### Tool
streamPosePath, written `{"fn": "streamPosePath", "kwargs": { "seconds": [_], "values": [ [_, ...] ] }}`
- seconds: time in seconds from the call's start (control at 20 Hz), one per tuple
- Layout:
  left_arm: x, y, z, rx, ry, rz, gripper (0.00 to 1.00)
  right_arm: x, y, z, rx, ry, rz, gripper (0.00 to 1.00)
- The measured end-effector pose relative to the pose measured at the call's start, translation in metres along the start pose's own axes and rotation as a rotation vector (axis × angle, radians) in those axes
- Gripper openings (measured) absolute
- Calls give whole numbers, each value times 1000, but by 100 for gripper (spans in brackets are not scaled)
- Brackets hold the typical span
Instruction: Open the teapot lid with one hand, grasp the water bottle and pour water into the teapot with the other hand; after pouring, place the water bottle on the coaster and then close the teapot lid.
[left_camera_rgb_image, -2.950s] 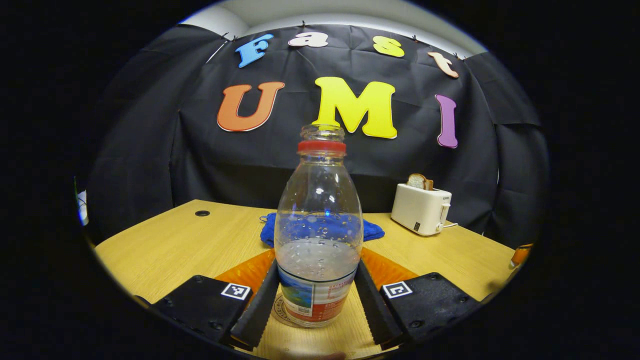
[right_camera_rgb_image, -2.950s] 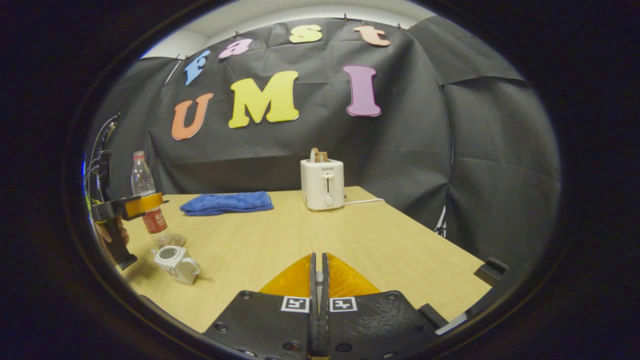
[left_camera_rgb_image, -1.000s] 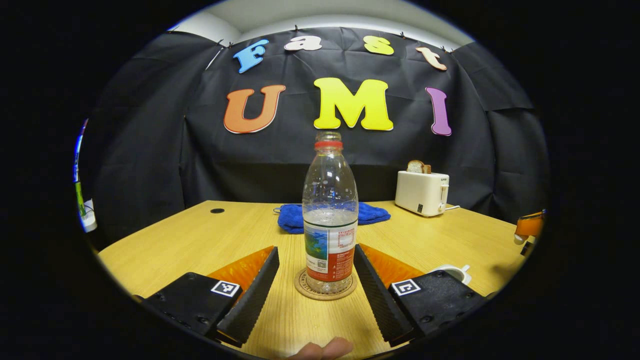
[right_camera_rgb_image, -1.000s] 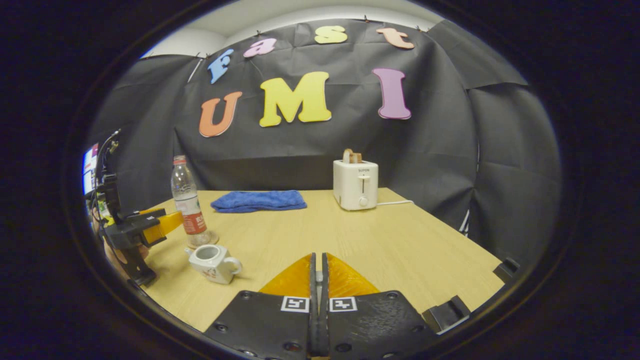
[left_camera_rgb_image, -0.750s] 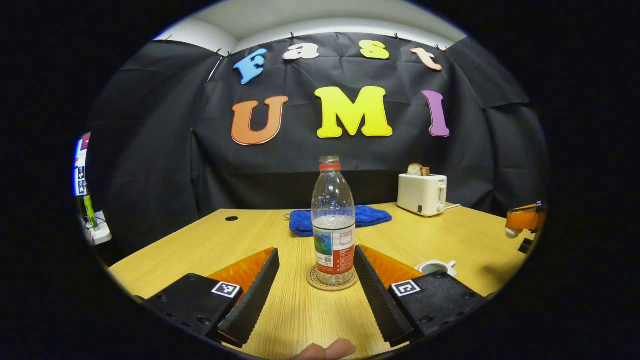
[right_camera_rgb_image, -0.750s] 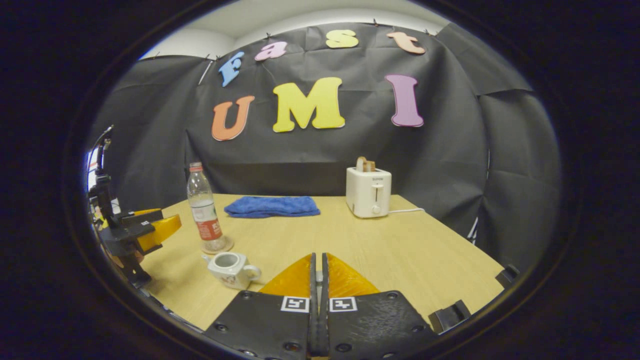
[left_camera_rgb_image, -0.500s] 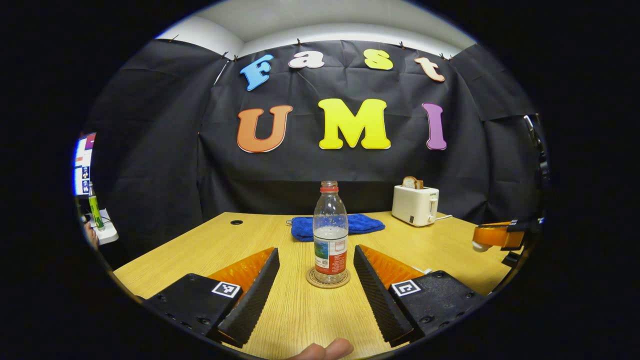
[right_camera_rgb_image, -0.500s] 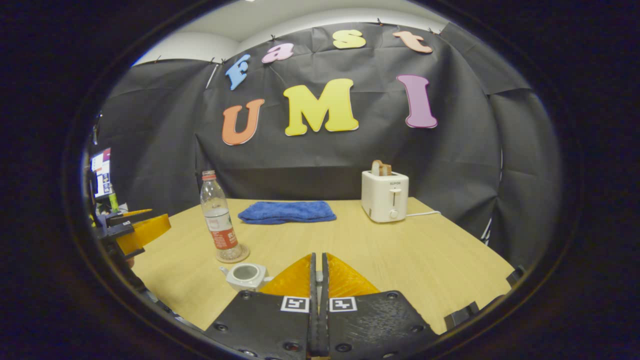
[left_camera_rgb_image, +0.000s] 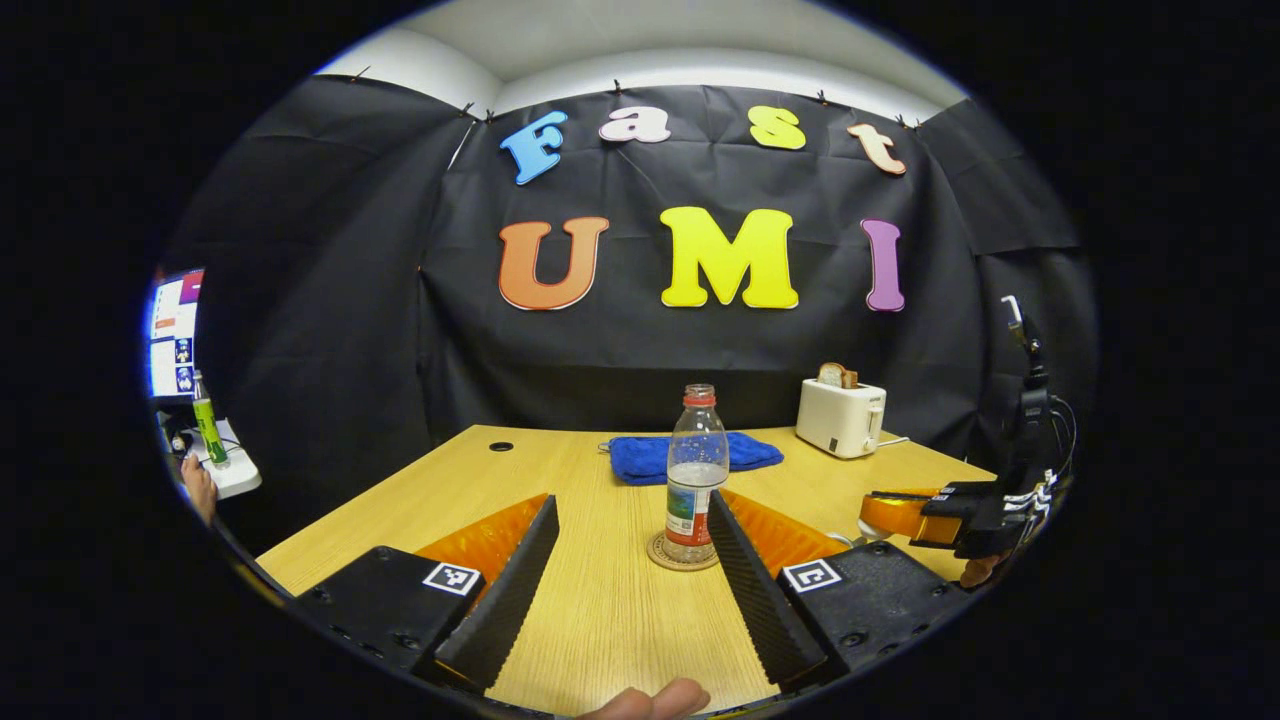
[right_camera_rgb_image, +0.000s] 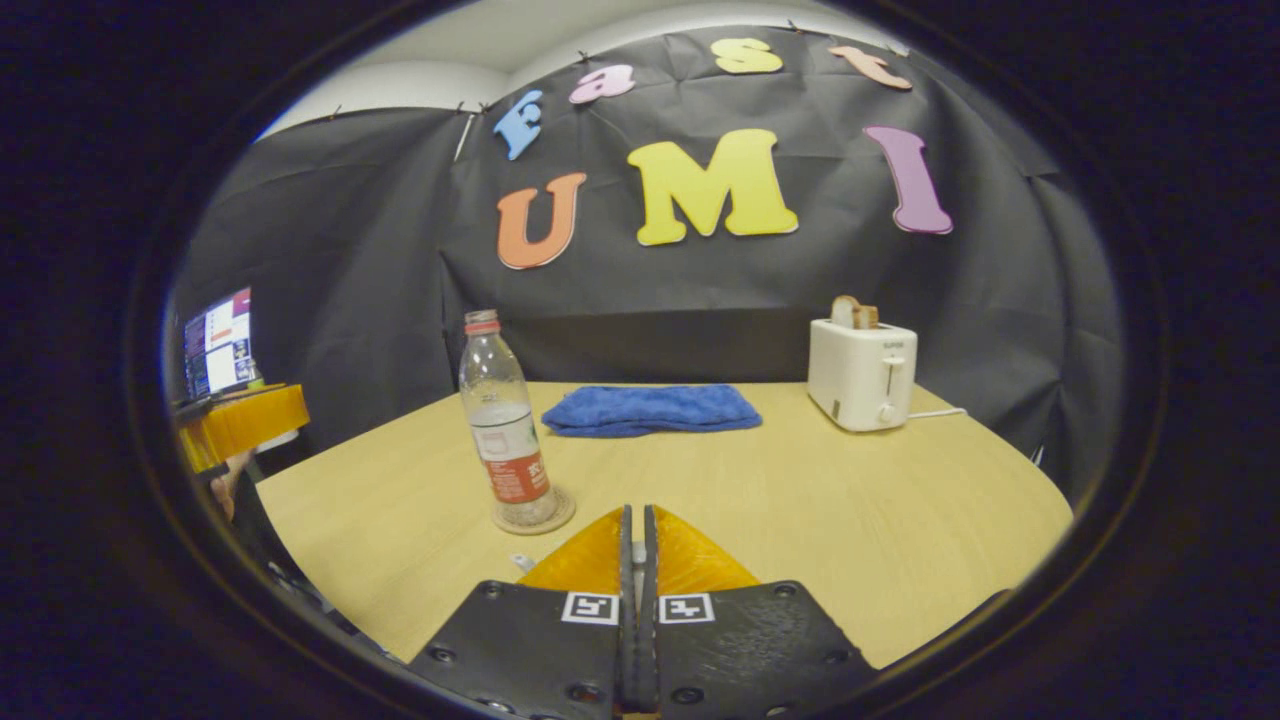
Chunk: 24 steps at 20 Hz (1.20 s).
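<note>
In the left gripper view, the left gripper (left_camera_rgb_image: 630, 580) is wide open and holds nothing, with its two fingers standing apart above the light wooden table (left_camera_rgb_image: 420, 500). The clear plastic water bottle with a red neck ring and red label (left_camera_rgb_image: 694, 470) stands upright on the round cork coaster (left_camera_rgb_image: 668, 555) at 12 o'clock from it, well clear of both fingers. The right gripper (left_camera_rgb_image: 900, 515) shows at 3 o'clock. In the right gripper view, the right gripper (right_camera_rgb_image: 637, 560) has its fingers pressed together; maybe something small is between them, but I cannot tell. The bottle (right_camera_rgb_image: 505, 425) is at 11 o'clock. A folded blue towel (right_camera_rgb_image: 650, 410) and a white toaster with bread (right_camera_rgb_image: 862, 372) lie farther back.
</note>
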<state>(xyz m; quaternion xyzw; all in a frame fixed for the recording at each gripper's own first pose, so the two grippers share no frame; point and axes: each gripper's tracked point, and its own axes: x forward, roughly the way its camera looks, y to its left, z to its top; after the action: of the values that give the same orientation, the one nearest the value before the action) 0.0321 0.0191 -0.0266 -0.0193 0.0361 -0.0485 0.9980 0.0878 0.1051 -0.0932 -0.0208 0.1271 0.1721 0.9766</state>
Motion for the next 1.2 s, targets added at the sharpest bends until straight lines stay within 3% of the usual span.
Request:
{"fn": "streamPosePath", "kwargs": {
  "seconds": [0.3,0.95,1.0,1.2],
  "values": [
    [-7,9,0,43,21,15,94,18,25,-6,-27,6,20,1],
    [-5,17,-8,6,57,19,94,23,22,-3,-11,8,-2,4],
    [-5,18,-8,0,58,17,94,20,22,0,-12,-1,-4,12],
    [-3,21,-13,-14,75,20,94,9,20,9,-8,-11,-16,18]
  ]
}}
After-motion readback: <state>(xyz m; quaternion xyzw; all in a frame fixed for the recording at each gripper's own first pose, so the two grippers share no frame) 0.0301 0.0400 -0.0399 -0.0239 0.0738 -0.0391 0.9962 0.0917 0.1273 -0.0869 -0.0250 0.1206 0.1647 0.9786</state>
